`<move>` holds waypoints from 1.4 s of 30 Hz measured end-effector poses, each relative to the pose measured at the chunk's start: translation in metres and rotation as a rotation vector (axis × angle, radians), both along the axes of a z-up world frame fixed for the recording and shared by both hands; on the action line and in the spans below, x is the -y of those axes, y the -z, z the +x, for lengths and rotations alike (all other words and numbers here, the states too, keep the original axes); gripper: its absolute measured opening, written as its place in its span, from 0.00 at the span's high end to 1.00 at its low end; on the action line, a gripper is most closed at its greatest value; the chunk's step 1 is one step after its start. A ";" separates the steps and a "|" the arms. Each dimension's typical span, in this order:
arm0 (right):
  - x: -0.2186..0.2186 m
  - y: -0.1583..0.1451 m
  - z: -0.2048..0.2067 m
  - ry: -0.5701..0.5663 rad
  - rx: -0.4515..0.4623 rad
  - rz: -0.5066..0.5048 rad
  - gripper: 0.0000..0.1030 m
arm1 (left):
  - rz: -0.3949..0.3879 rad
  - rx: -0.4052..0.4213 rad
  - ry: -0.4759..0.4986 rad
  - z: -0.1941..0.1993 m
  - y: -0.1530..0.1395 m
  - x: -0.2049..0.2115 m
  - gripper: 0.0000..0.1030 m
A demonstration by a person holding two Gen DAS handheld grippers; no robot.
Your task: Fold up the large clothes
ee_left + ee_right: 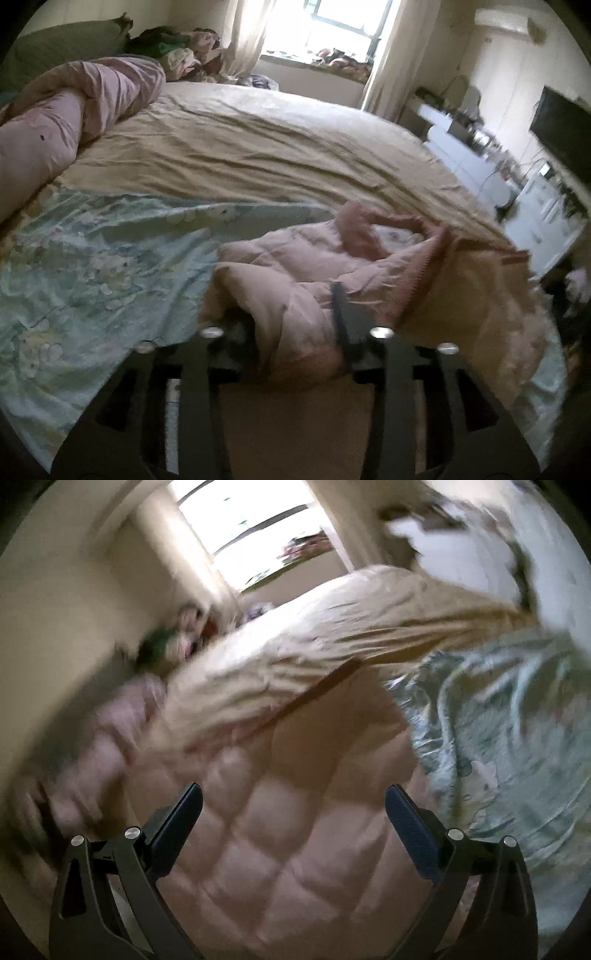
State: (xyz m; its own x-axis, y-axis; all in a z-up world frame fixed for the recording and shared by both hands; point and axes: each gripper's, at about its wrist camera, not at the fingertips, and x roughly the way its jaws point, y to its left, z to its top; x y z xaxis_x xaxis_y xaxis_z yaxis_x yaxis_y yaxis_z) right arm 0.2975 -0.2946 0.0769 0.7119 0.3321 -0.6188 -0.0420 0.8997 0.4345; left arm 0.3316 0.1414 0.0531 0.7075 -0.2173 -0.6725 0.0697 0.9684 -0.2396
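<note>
A home bedroom is showing here: a wide bed (258, 147) is filling the frame's middle, a curtained window (343, 22) is glowing at top centre, and a dark television (561, 133) is hanging above white drawers (461, 155) at right.

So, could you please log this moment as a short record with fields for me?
garment: pink quilted jacket, crumpled on the bed
surface: beige sheet and a pale green floral cover side by side
left tool: shut on a fold of the jacket
right tool: open, nothing between its fingers, quilted fabric right behind them
other bedding: rolled pink duvet at the far left
image quality: right wrist view heavily blurred
</note>
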 end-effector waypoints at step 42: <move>-0.002 0.010 0.003 0.085 0.128 -0.420 0.83 | 0.212 0.097 -0.012 -0.032 0.016 0.008 0.92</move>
State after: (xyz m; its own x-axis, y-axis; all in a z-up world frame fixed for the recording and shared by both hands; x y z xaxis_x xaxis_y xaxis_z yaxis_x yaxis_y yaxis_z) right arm 0.3006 -0.2922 0.0666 0.8055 0.0082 -0.5925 0.0096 0.9996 0.0268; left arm 0.2997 0.1337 0.0371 0.7727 -0.0695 -0.6310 0.0706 0.9972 -0.0235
